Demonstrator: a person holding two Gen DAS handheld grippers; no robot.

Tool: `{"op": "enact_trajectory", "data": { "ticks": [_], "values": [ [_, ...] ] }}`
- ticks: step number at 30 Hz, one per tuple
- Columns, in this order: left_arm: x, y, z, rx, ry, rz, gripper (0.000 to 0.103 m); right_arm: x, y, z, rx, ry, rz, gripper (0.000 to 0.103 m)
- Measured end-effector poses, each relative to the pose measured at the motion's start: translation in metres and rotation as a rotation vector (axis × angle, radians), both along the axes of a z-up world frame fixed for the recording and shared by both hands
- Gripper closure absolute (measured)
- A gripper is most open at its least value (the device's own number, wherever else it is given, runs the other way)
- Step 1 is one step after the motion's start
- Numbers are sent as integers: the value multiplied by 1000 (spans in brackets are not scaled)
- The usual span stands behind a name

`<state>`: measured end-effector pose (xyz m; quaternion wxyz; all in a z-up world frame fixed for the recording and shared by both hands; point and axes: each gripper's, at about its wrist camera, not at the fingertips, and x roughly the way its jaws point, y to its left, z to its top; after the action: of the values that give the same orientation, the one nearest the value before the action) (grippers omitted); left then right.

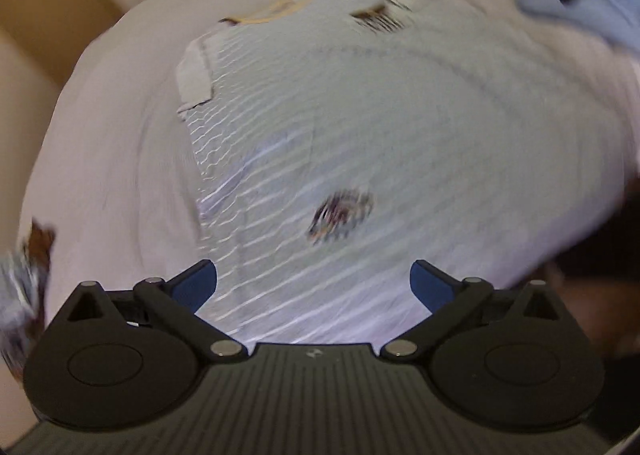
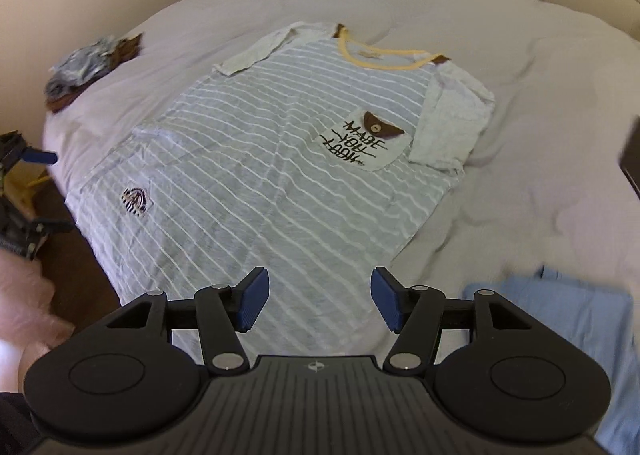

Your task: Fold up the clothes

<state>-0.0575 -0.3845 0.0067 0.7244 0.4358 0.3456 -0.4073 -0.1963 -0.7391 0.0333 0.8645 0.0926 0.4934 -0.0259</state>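
Lying flat and face up on the white bedsheet (image 2: 520, 67), the grey striped T-shirt (image 2: 272, 159) is spreading across the middle of the bed, its yellow neckband (image 2: 384, 57) pointing toward 12 o'clock in the right wrist view and its hem reaching down toward 6 o'clock. Both short sleeves are lying folded in against the shirt body. The chest pocket (image 2: 366, 143), with black lettering and a brown buttoned flap, is sitting at about 2 o'clock from the shirt's centre, and a small striped badge (image 2: 135, 201) is showing near the hem at about 8 o'clock. The right gripper (image 2: 318, 303) is hovering above the hem end of the shirt with its blue pads spread apart and nothing between them. The left gripper (image 1: 313, 285) is hanging over the same T-shirt (image 1: 360, 115), its blue pads parted wider and gripping nothing; its view is heavily blurred, though the badge (image 1: 340, 215) is showing just past the fingers at 12 o'clock. A crumpled patterned garment (image 2: 84, 61) is resting on the bed's edge at 10 o'clock in the right wrist view, well apart from the shirt. A light blue cloth (image 2: 568, 319) is lying on the sheet at 4 o'clock, near the shirt's hem corner but apart from it.
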Motion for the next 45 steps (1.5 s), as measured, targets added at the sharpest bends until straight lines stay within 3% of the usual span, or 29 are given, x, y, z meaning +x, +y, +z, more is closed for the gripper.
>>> {"op": "enact_trajectory", "data": {
  "ticks": [2,8,14,17,20,21,26,28,31,33,40,42,44,45],
  "values": [
    [-1,23,-7,43,-25,-89,2,-5,24,-1,-2,0,-49,40],
    [-7,69,-44,143,-152,-329,4,-12,71,-18,-34,61,-19,40],
    [-7,87,-101,246,-332,-602,23,-18,118,-36,-66,124,14,40],
    [-2,93,-126,291,-385,-716,24,-22,136,-45,-81,150,22,40],
    [6,92,-138,303,-407,-769,38,-28,139,-53,-92,166,12,40],
    [9,88,-137,302,-404,-766,44,-29,140,-55,-96,171,9,40],
    [29,65,-114,237,-304,-681,47,-35,146,-64,-110,187,3,40],
    [34,59,-108,230,-270,-667,71,-33,150,-62,-112,180,9,40],
    [37,52,-98,223,-237,-661,90,-31,156,-59,-121,162,9,40],
    [43,50,-87,196,-197,-629,94,-30,160,-58,-143,152,8,39],
    [79,39,-36,9,31,-372,97,-39,189,-82,-290,127,100,34],
    [88,37,-22,-33,82,-319,97,-40,202,-94,-342,113,139,30],
    [93,34,-13,-54,111,-295,97,-39,220,-109,-427,82,187,16],
    [95,33,-9,-60,121,-289,97,-39,227,-116,-481,63,209,13]
  ]
}}
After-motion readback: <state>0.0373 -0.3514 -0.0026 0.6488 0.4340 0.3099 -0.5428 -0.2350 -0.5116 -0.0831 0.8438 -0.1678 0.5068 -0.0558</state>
